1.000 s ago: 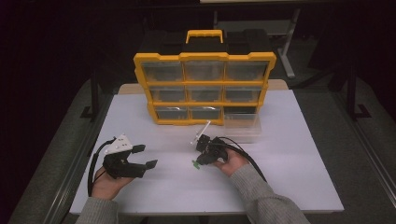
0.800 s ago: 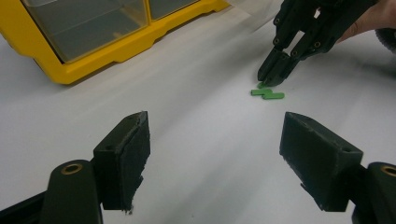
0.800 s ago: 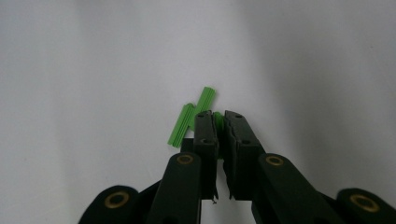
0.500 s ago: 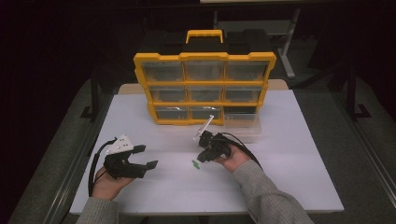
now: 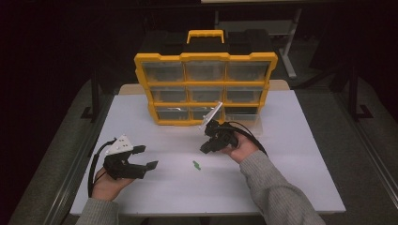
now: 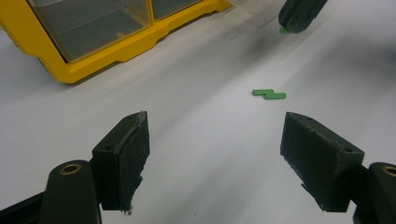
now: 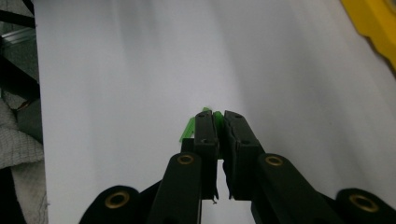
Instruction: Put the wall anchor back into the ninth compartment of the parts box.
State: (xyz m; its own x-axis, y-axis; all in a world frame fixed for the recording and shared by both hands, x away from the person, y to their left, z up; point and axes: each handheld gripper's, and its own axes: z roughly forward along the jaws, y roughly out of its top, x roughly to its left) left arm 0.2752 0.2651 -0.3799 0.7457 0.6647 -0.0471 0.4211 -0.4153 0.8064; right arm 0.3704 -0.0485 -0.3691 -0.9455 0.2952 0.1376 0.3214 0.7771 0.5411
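From the high view I count one yellow organizer [image 5: 205, 89] with nine clear drawers in three rows of three, standing at the far middle of the white table [image 5: 291, 187], one drawer [image 5: 244, 117] at bottom right pulled out, and two small green pieces: one lying flat on the table [image 5: 196, 165] between my hands, the other one hidden in my right tongs [image 5: 206, 149] here. My left hand [image 5: 105, 186] rests low near the left edge, its tongs [image 5: 143, 158] spread and pointing toward the middle; my right hand [image 5: 241, 150] is raised off the table just in front of the organizer, tongs angled down and to the left. Bare table runs wide on the near side and to the right, and the lying piece sits well apart from every edge. In the left gripper view my left tongs [image 6: 215, 154] stand wide apart with nothing between them; the green piece on the table [image 6: 269, 94] lies ahead, slightly right, the organizer's corner [image 6: 93, 46] is at upper left, and the tip of the other tongs [image 6: 299, 16] shows at the top with green under it. In the right gripper view my right tongs [image 7: 218, 122] are clamped tight on the second green piece [image 7: 189, 129], which sticks out on the left side at the tip, above open white table, whose left edge [image 7: 37, 116] is in sight.
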